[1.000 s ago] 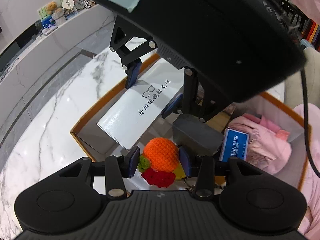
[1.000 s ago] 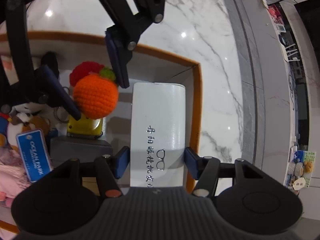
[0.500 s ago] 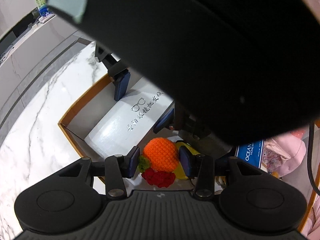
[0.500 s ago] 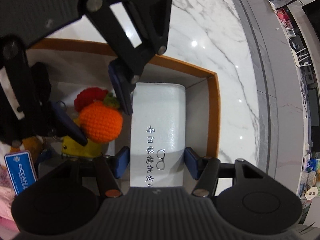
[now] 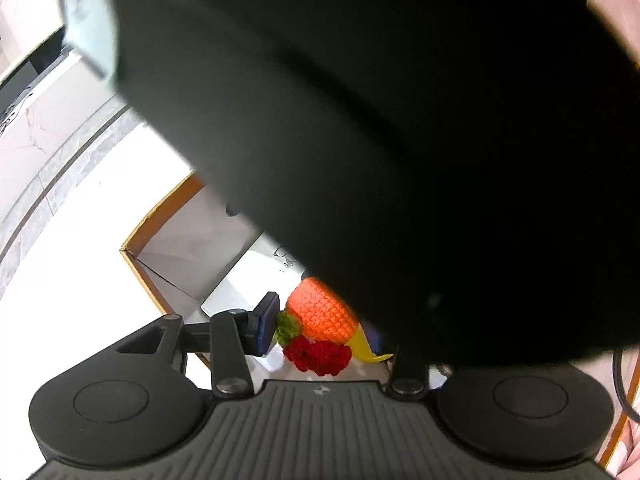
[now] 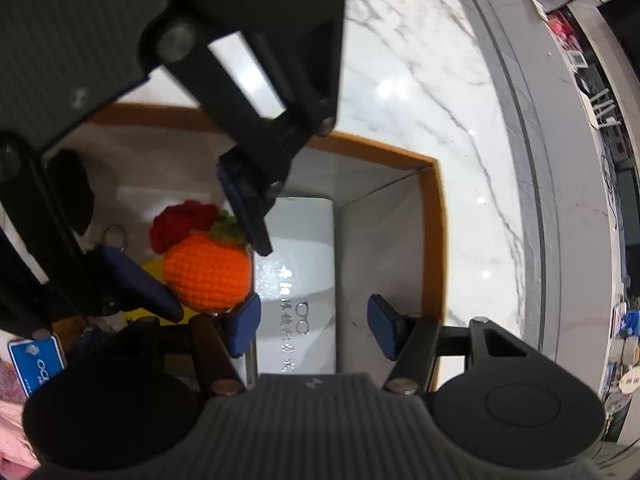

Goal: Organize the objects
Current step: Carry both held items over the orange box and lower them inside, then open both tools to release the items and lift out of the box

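An orange crocheted fruit (image 5: pixel 320 316) with a green leaf and a red crocheted piece (image 5: pixel 318 354) sits between my left gripper's (image 5: pixel 320 330) pads, which are shut on it. In the right wrist view the same fruit (image 6: pixel 208 276) hangs in the left gripper (image 6: pixel 212 274) just over the box's floor. A white glasses case (image 6: pixel 296 264) lies in the corner of the orange-rimmed box (image 6: pixel 438 240). My right gripper (image 6: pixel 312 328) straddles the case with its jaws open; a gap shows at its right pad (image 6: pixel 382 328). The right gripper's body (image 5: pixel 400 120) hides the left gripper's other finger.
In the box to the left lie a yellow item (image 6: pixel 152 272), a key ring (image 6: pixel 114 236), a black object (image 6: pixel 72 196), a blue tag (image 6: pixel 36 364) and pink cloth (image 6: pixel 12 420). The box stands on a white marble table (image 6: pixel 420 80); shelves with small goods are at the far right.
Both grippers have sunk lower into the box. The right gripper's body now covers most of the left wrist view. The white case looks narrower and stands off the right pad.
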`<move>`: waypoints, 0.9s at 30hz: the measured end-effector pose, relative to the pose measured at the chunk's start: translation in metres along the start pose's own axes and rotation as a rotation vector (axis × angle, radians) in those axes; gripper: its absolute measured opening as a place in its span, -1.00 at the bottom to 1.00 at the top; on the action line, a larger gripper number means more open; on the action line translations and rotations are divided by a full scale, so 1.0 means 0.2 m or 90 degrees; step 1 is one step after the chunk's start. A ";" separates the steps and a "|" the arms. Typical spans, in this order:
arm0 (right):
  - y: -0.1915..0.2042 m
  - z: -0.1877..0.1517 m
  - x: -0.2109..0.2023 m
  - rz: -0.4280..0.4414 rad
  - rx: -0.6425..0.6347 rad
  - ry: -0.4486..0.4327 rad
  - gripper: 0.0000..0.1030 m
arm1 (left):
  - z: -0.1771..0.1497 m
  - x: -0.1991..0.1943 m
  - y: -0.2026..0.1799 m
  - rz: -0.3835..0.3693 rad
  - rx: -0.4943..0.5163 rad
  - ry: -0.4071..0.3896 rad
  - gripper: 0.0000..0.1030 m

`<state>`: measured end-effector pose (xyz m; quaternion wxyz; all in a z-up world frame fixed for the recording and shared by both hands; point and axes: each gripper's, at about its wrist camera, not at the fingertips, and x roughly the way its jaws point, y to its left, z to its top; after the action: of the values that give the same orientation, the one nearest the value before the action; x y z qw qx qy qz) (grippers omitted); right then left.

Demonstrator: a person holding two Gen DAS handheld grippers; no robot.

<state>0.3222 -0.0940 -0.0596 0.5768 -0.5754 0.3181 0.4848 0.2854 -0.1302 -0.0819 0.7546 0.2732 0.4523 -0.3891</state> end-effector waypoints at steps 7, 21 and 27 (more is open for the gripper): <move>-0.02 -0.11 -0.16 -0.052 0.091 -0.012 0.06 | 0.02 -0.09 -0.03 -0.005 0.003 -0.047 -0.02; 0.08 -0.54 -0.48 -0.159 0.391 0.063 -0.67 | 0.26 0.05 -0.16 -0.001 0.042 -0.096 -0.03; 0.14 -0.58 -0.46 -0.172 0.403 0.039 -0.67 | 0.39 0.07 -0.25 0.022 0.044 -0.112 -0.03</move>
<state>0.2883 -0.2284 -0.0003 0.7758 -0.4189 0.3910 0.2640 0.2834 -0.2217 -0.0623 0.7882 0.2713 0.3656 -0.4141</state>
